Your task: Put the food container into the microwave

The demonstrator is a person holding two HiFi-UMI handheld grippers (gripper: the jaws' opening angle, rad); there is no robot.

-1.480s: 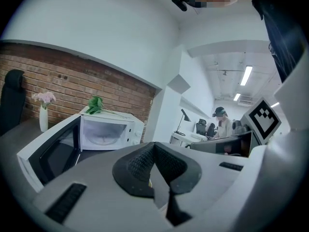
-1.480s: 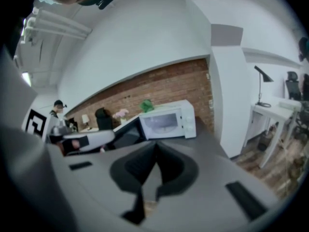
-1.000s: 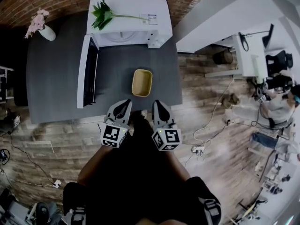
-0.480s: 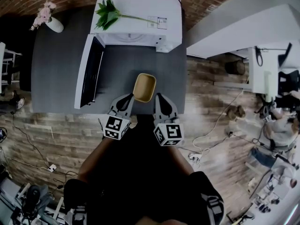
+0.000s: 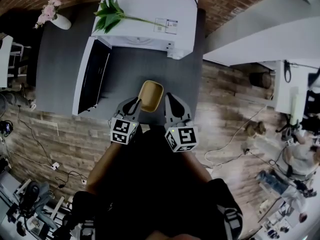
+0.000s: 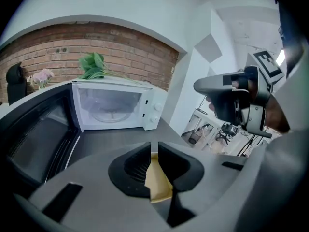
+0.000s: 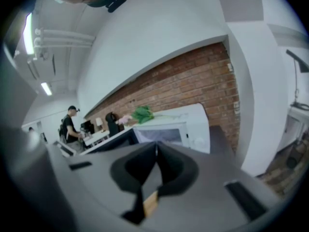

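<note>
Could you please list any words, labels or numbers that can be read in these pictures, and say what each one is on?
No text here can be read.
Sticker on top of the microwave: print too small to read.
Knob panel on the microwave front: no legible marks.

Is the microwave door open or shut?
Open. The door swings out left of the microwave, and you can see the glass plate inside.
</note>
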